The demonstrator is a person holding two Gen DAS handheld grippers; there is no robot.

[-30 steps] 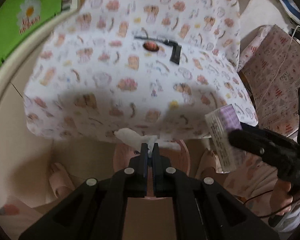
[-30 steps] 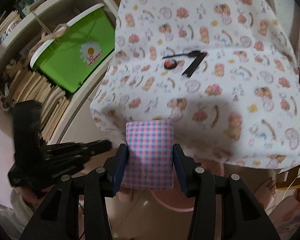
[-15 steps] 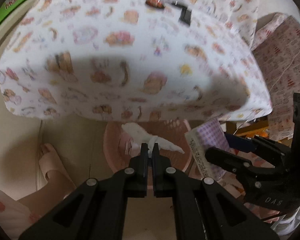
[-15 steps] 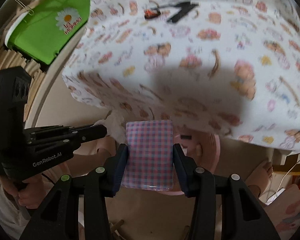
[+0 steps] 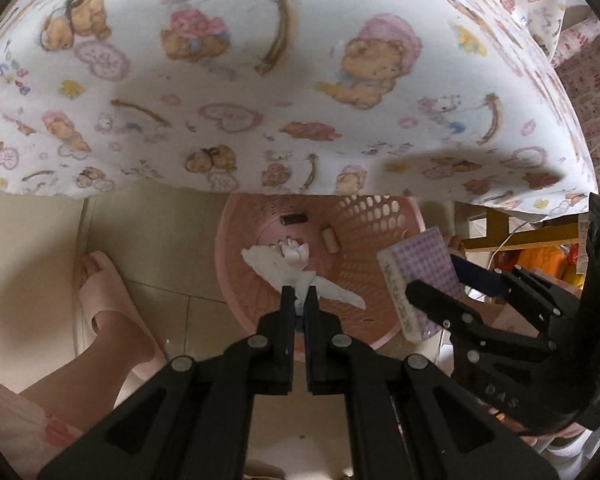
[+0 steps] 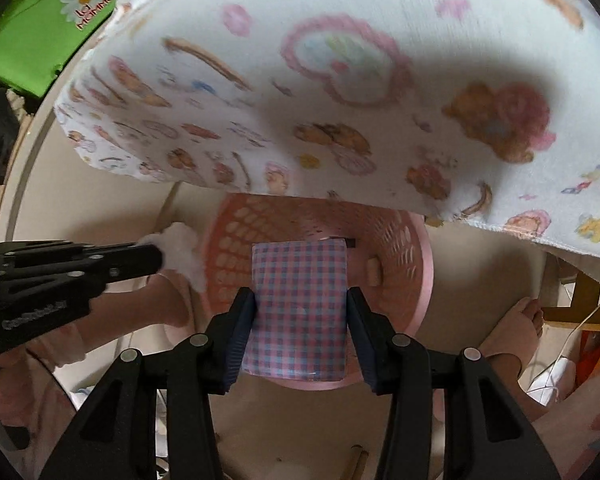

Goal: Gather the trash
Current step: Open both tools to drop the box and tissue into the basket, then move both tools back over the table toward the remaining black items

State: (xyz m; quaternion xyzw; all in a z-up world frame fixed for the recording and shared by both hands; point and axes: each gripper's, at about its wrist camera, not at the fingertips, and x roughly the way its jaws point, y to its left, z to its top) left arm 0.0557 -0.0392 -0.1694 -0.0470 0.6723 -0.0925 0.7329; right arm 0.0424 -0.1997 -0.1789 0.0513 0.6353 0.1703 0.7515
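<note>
left tongs clenched on a crumpled tissue, right tongs grasping a checked tissue pack, both over the pink basket under the bench cloth. risk: tissue tail snags the rim, pack tips outside.

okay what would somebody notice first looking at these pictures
Probably the pink perforated basket on the floor, half under the bear-print cloth. Above it, the left gripper pinches a white tissue, and the right gripper clamps a pink-and-blue checked packet.
</note>
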